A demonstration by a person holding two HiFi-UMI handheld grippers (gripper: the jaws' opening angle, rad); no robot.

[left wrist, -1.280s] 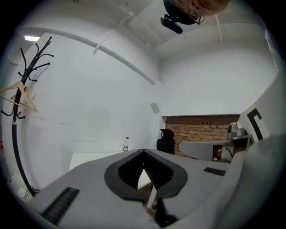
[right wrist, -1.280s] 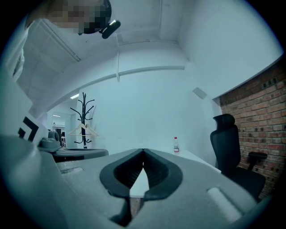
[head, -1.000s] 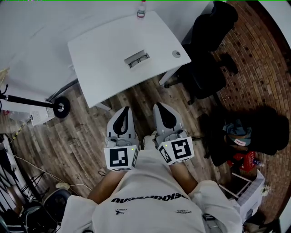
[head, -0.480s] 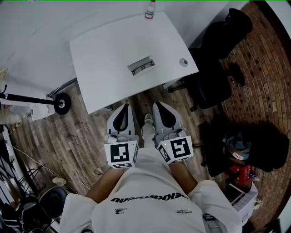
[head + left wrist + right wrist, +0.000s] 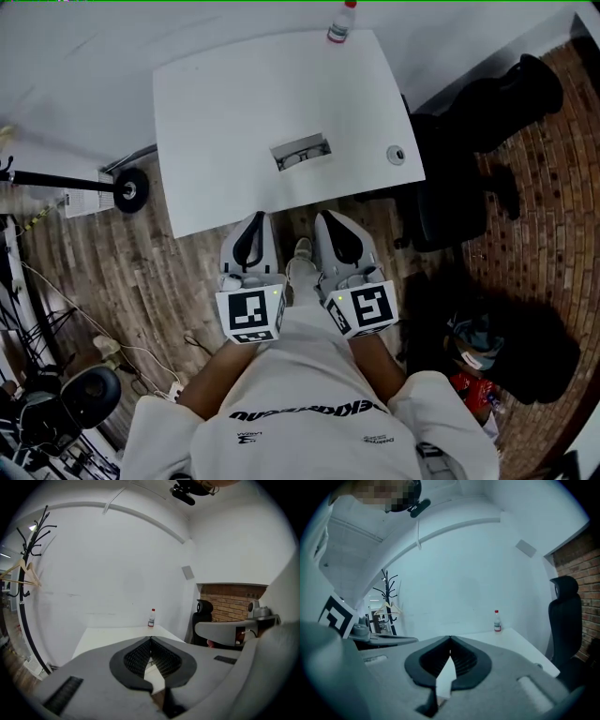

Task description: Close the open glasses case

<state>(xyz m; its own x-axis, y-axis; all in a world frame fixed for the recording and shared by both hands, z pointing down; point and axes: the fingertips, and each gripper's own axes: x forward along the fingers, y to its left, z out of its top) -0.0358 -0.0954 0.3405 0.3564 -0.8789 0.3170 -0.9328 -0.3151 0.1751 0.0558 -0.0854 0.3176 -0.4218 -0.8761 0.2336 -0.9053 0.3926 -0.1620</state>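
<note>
At six o'clock in the head view, just ahead of the person's chest, the left gripper (image 5: 254, 221) and right gripper (image 5: 325, 219) sit side by side, each clenched tip to tip on nothing; the likely trouble is that closed noses reaching the open glasses case (image 5: 302, 152) would shove the light case across the smooth table (image 5: 216, 103) instead of folding its lid, if one side pushes and the other does not steady the base; a lid pressed off-centre may spring back open; something seems to lie inside, too small to name, and could get pinched under the lid; both hands point toward twelve o'clock, parallel, dipping slightly below level, short of the table's near edge and well apart from the case; the case lies at twelve o'clock, nearer the table's near edge than its far one; beyond, a bottle (image 5: 342, 21) stands at the far edge at one o'clock; a black chair (image 5: 450, 187) stands at three o'clock.
</note>
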